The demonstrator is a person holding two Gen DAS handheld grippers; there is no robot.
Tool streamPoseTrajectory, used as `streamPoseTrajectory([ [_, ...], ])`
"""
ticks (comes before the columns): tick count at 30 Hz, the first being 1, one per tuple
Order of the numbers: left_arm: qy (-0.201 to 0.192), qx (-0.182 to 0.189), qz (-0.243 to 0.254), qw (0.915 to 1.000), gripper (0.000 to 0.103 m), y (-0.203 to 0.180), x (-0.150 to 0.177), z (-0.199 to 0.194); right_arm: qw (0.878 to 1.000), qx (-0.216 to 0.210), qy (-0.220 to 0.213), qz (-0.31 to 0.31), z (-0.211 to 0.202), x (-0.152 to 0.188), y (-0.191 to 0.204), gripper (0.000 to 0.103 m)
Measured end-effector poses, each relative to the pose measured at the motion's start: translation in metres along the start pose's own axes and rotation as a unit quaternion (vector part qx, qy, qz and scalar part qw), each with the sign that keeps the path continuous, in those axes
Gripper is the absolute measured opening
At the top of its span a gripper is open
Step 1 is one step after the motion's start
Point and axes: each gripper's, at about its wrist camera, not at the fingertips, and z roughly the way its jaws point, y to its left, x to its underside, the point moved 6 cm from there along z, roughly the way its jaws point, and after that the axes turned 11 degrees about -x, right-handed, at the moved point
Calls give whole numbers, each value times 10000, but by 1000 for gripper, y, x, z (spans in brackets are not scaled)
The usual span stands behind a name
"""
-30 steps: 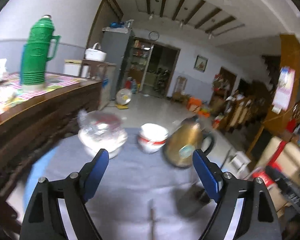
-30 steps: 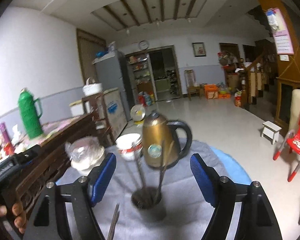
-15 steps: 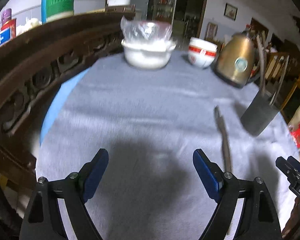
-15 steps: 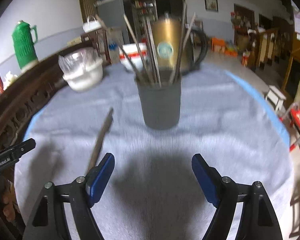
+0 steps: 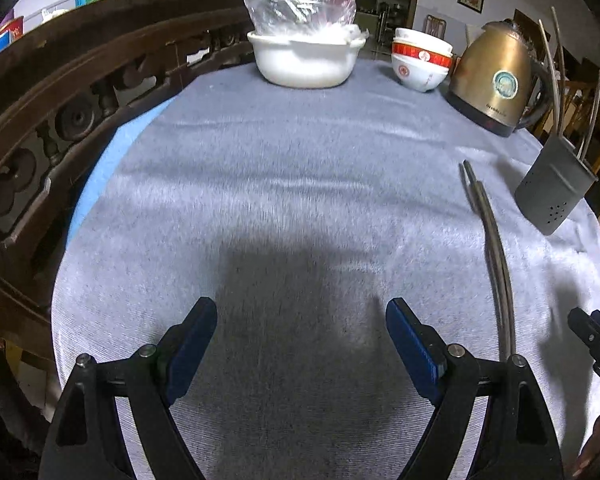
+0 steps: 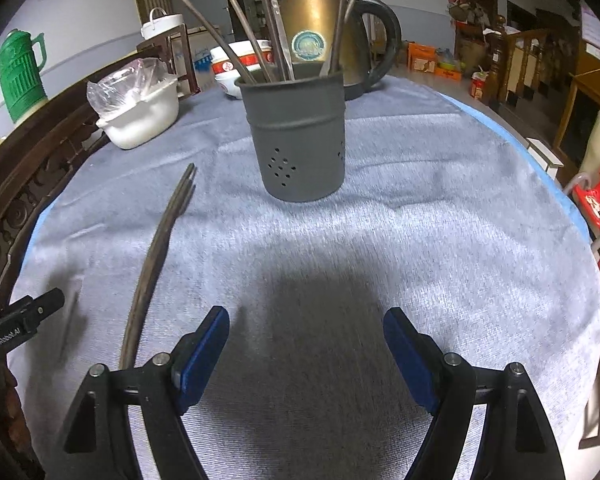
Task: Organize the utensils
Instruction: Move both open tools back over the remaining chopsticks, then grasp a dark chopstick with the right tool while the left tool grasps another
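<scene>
A grey cloth [image 6: 420, 240] covers the round table [image 6: 556, 188], whose blue edge shows at the sides, and both grippers hang low over it. A dark carved wooden rail [image 5: 60, 112] runs along the far left of the left gripper [image 5: 301, 332].

Straight ahead of the left gripper, at the back of the cloth, sits a white pot [image 5: 306, 60] with a clear plastic bag over it. To the right of the pot is a stack of red-and-white bowls [image 5: 420, 60], and further right a brass-coloured kettle [image 5: 496, 80]. A green flask [image 6: 20, 72] stands beyond the rail, far ahead and left of the right gripper [image 6: 306, 338].

Directly ahead of the right gripper stands the grey holder [image 6: 298, 136], upright, with small holes in its wall and several chopsticks [image 6: 276, 32] leaning out of its top. From the left gripper the holder lies ahead and well to the right.

A loose pair of chopsticks [image 6: 156, 256] lies flat on the cloth, ahead and just left of the right gripper's left finger, apart from the holder. In the left wrist view the pair runs just outside that gripper's right finger.

Both grippers have their jaws spread wide, with nothing between the blue pads [image 6: 202, 348].
</scene>
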Motion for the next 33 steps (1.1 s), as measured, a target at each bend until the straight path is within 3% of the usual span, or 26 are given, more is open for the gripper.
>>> streamPoseTrajectory([
  [8, 103, 5, 35, 9999, 87, -1, 3, 5, 9999, -2, 106, 72, 4, 3, 0, 82],
  [14, 30, -25, 70, 10000, 87, -1, 6, 5, 9966, -755, 330, 23, 8, -11, 29, 82],
  [20, -26, -34, 101, 9999, 87, 0, 7, 5, 9916, -1078, 698, -167, 31, -23, 66, 79],
  [21, -23, -21, 86, 10000, 87, 1, 7, 5, 9907, -1130, 724, -206, 37, -26, 74, 77],
  [23, -16, 1, 54, 10000, 87, 2, 7, 5, 9883, -1244, 872, -144, 48, -28, 85, 57],
  [25, -5, 5, 42, 10000, 87, 3, 8, 5, 9862, -1272, 1054, -117, 64, -29, 93, 47],
  [26, -4, 12, 39, 10000, 87, 4, 8, 5, 9886, -1130, 967, -241, 66, -31, 96, 34],
  [27, -2, 17, 41, 10000, 87, 3, 8, 5, 9873, -1186, 1024, -257, 69, -32, 99, 30],
  [28, 5, 19, 48, 10000, 87, 4, 8, 5, 9847, -1362, 1076, -168, 68, -32, 102, 12],
  [30, 11, 41, 28, 10000, 87, 4, 8, 5, 9885, -1238, 846, -202, 57, -36, 100, 8],
  [33, -24, 43, 7, 10000, 87, 5, 8, 5, 9874, -1461, 607, 108, 39, -37, 89, 8],
])
